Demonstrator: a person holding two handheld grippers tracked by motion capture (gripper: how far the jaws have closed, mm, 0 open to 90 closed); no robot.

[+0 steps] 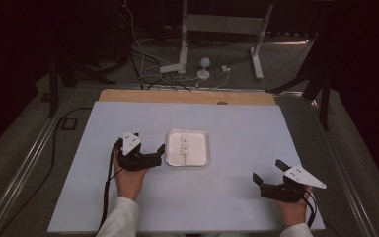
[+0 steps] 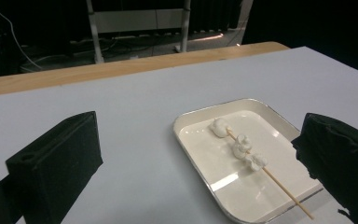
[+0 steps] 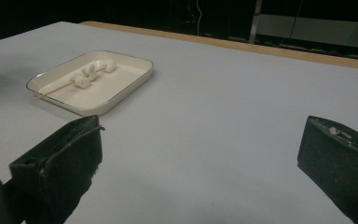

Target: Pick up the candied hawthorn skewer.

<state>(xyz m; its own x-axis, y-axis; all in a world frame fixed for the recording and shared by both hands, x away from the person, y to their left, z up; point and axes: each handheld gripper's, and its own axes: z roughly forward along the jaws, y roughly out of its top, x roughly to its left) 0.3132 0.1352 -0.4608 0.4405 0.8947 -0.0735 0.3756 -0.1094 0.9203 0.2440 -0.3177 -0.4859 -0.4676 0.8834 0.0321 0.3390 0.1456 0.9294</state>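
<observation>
on the worktop point(image 1: 227, 197) a white tray point(image 1: 203, 148) holds a skewer point(image 2: 279, 184) of white pieces. left gripper point(image 1: 150, 155), jaws apart, is beside it, seemingly approaching; next it must close on the stick. right gripper point(image 1: 266, 173) waits open, well apart.
</observation>
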